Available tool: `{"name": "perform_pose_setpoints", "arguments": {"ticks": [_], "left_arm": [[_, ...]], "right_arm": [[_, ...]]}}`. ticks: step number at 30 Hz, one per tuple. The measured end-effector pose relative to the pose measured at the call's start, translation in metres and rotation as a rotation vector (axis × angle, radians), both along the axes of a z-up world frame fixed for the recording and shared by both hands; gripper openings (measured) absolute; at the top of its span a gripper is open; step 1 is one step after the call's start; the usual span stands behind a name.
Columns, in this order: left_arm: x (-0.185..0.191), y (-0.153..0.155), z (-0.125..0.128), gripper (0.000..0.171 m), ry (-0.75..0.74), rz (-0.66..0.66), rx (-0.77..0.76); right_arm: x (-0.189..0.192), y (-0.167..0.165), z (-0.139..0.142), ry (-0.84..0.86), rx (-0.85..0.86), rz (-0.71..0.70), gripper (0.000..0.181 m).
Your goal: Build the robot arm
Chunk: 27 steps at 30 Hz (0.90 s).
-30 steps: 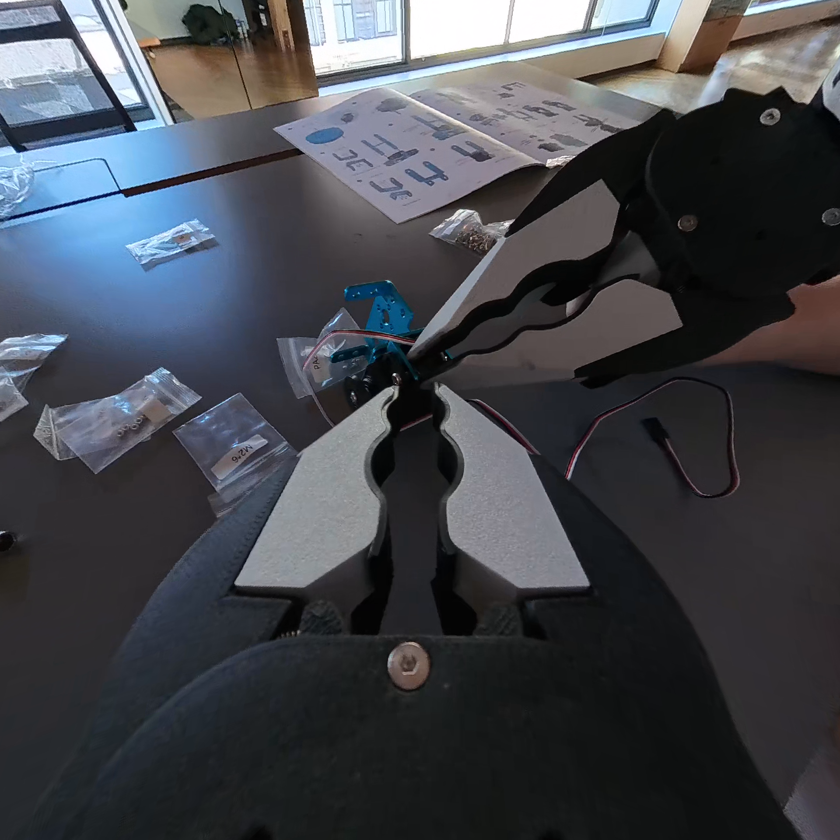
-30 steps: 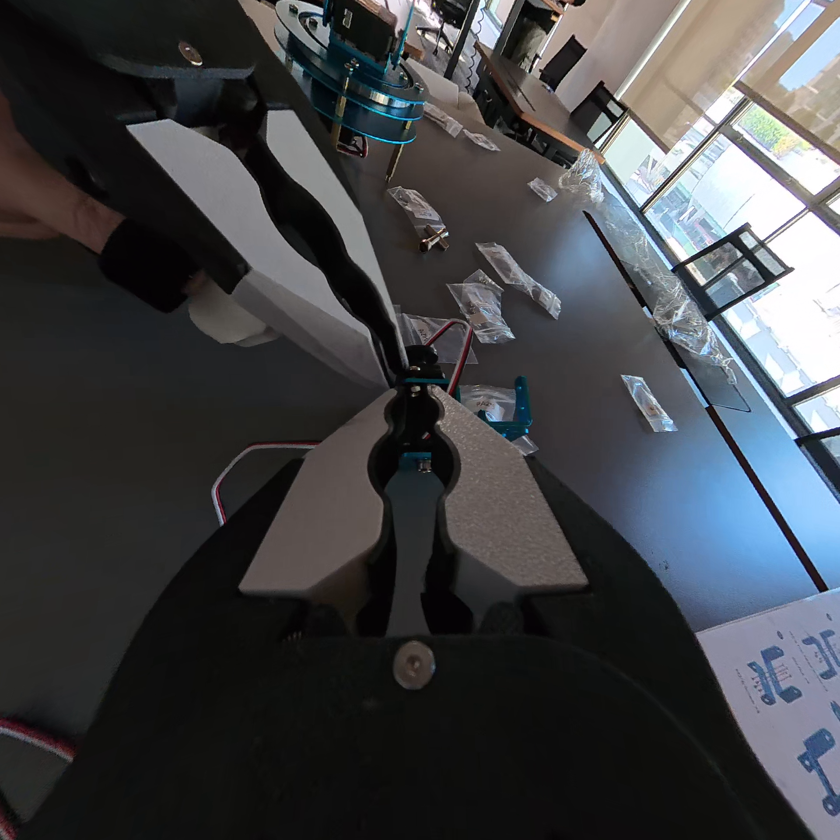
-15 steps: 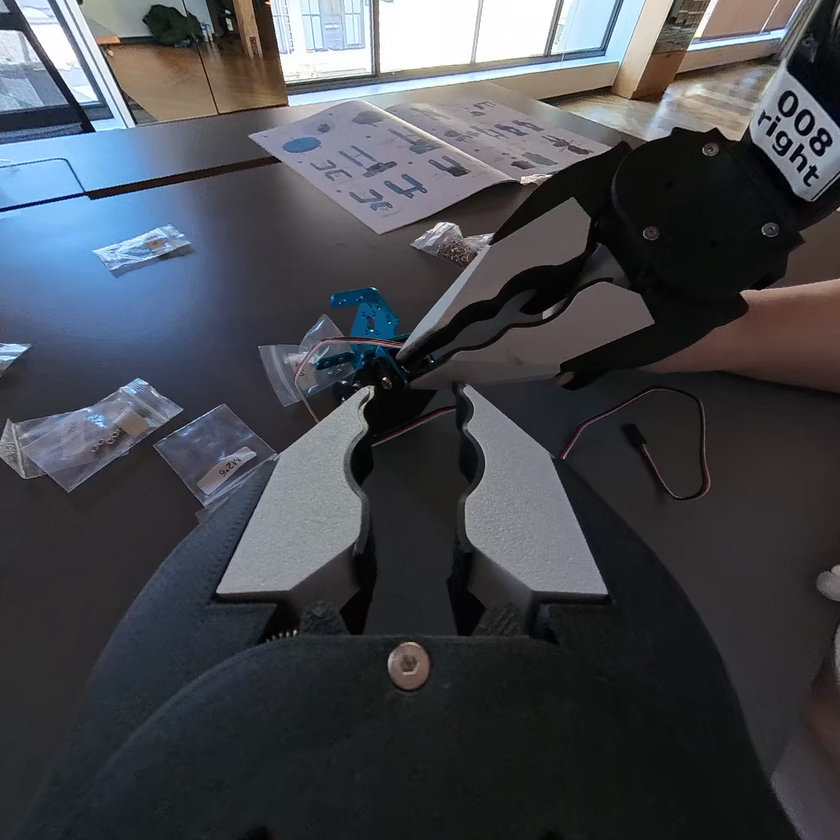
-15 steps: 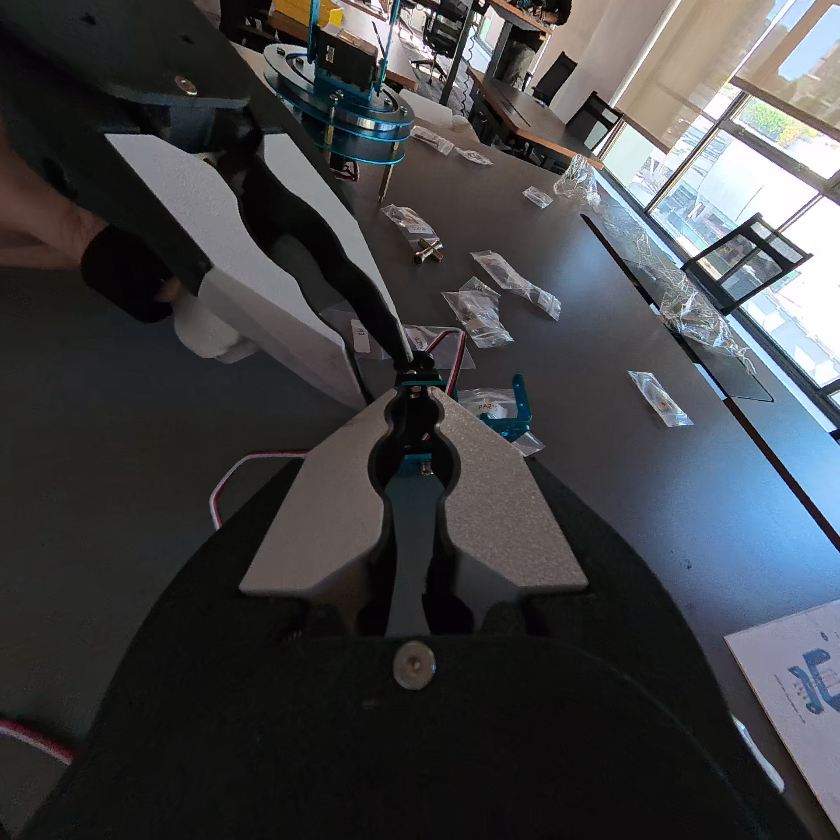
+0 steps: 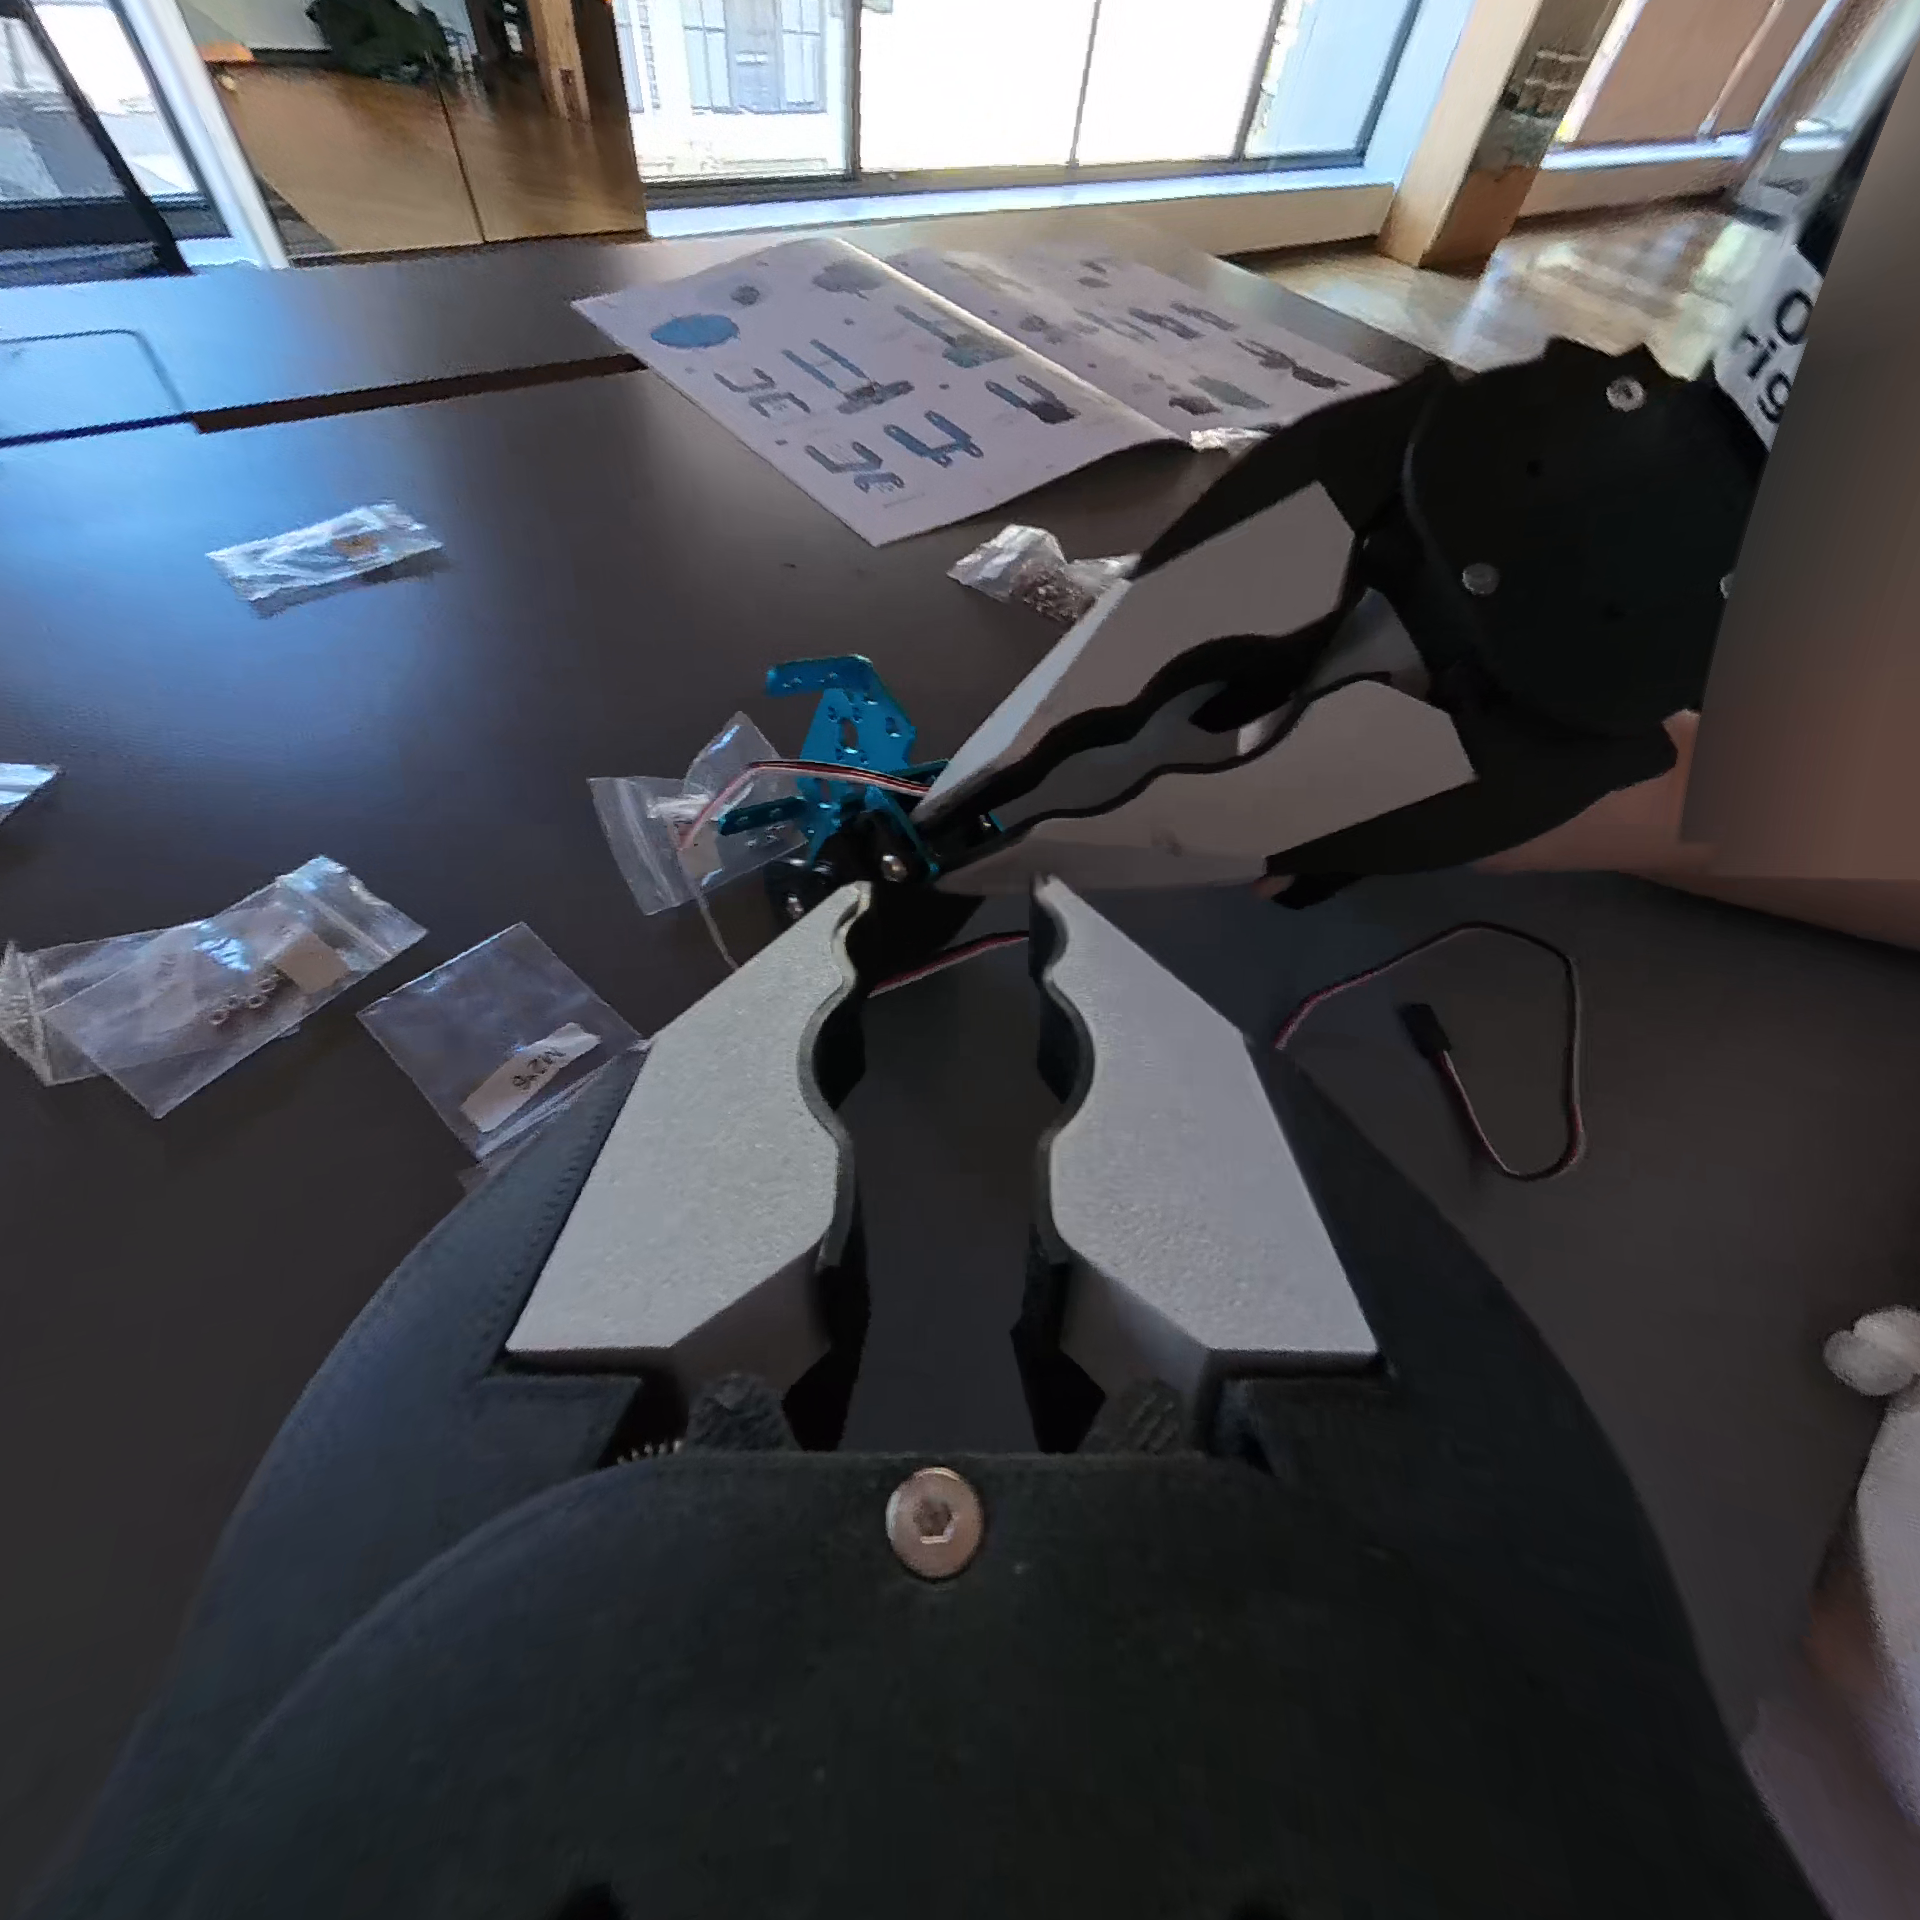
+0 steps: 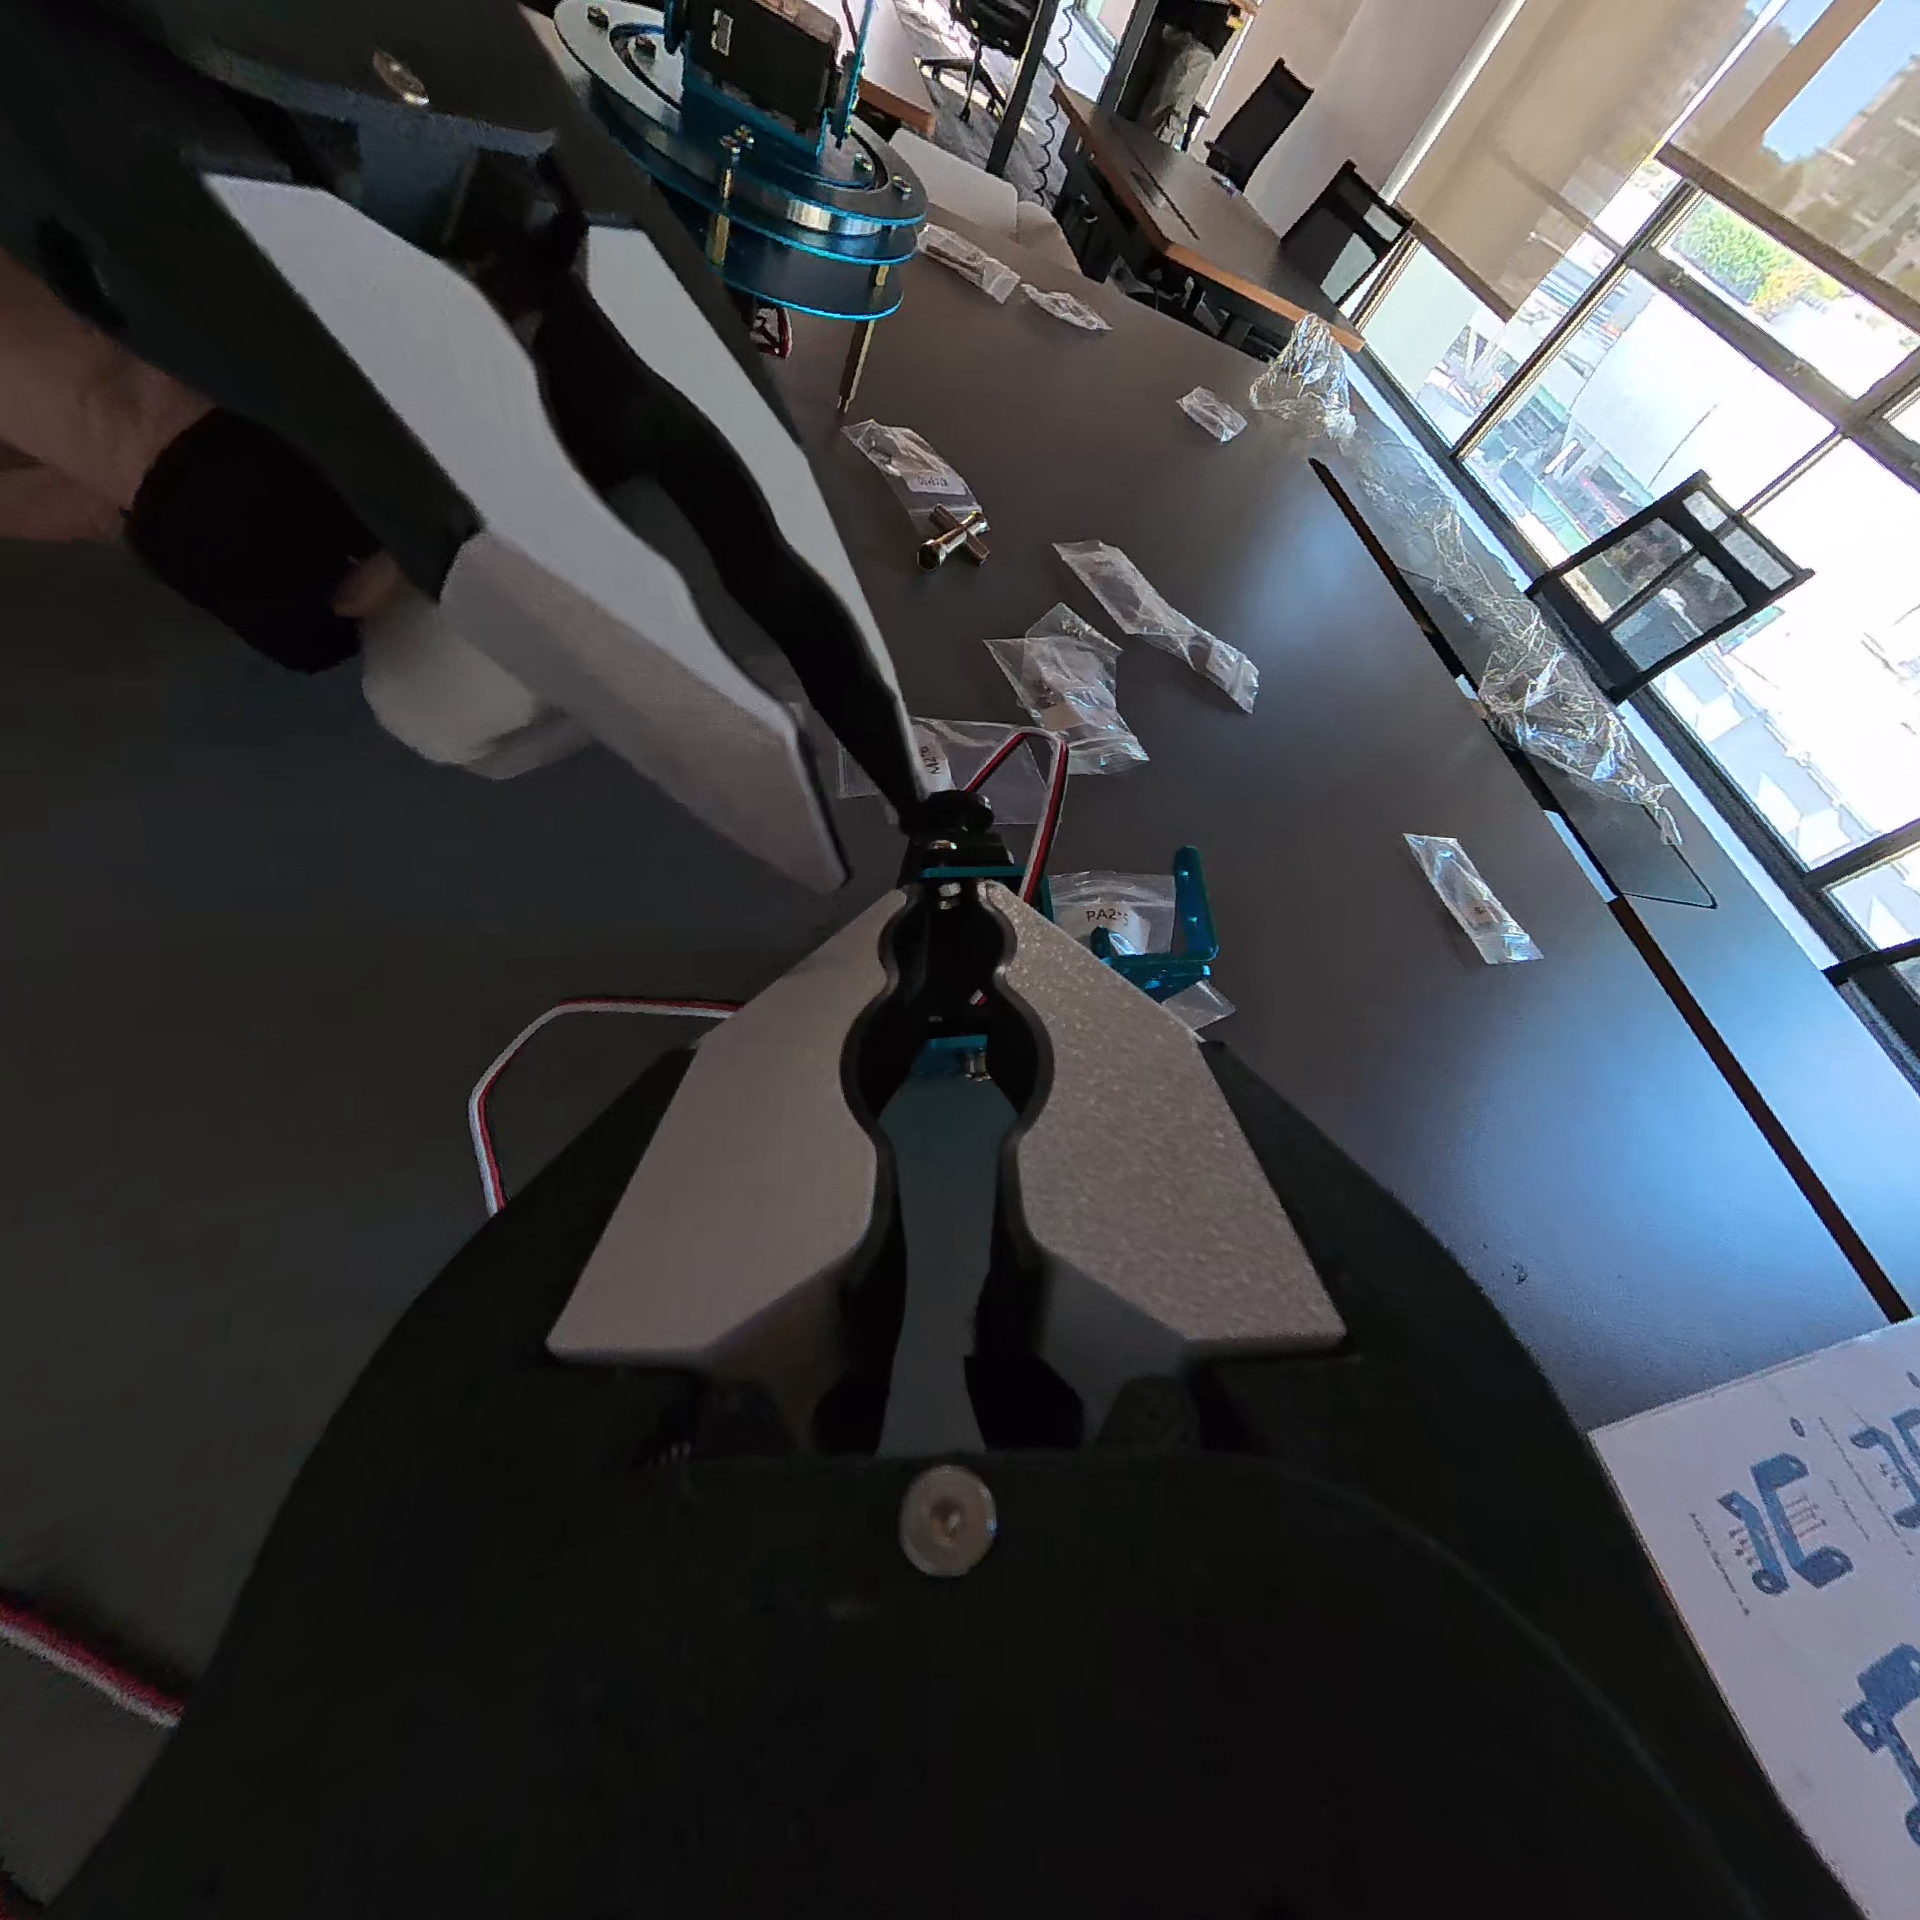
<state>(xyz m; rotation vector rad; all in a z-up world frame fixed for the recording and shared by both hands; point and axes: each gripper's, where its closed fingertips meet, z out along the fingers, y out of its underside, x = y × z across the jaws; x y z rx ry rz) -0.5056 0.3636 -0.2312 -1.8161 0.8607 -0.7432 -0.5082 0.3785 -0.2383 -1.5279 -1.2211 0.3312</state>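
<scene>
My right gripper (image 6: 951,899) is shut on a small black servo (image 6: 951,821) fixed in a blue metal bracket (image 6: 1184,925), just above the dark table (image 6: 1455,1091). In the left wrist view the right gripper (image 5: 940,847) comes in from the right and holds the servo (image 5: 883,852) and bracket (image 5: 847,727). My left gripper (image 5: 948,904) is open and empty, its tips just short of the servo. It also shows in the right wrist view (image 6: 873,800), coming in from the upper left. The servo's red, white and black cable (image 5: 1496,1101) trails over the table.
An open instruction booklet (image 5: 966,384) lies at the back. Several small clear parts bags (image 5: 208,977) lie to the left. A round blue base assembly (image 6: 769,177) stands farther off, with a metal cross wrench (image 6: 951,535) near it. Crumpled plastic wrap (image 6: 1538,696) lies near the windows. The grippers are tip to tip, or close to it.
My left gripper, nearly closed at the servo a second ago, has opened and drawn back a little. My right gripper has stayed shut on the servo and bracket.
</scene>
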Motion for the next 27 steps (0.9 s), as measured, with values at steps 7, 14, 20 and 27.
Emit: {"name": "perform_pose_setpoints", "arguments": {"ticks": [7,14,20,27], "left_arm": [[-0.005,0.019,0.01,0.024,0.009,0.093,-0.092],[0.002,0.025,-0.001,0.029,0.154,0.128,-0.176],[0.002,0.024,-0.003,0.026,0.215,0.127,-0.161],[0.004,0.022,-0.006,0.022,0.206,0.09,-0.236]], "right_arm": [[-0.001,0.002,0.0,0.001,0.013,-0.009,0.006],[0.0,0.003,0.0,-0.007,0.026,-0.019,0.006],[0.0,0.004,0.0,-0.008,0.032,-0.034,0.006],[-0.001,0.006,-0.001,-0.009,0.034,-0.053,0.006]]}}
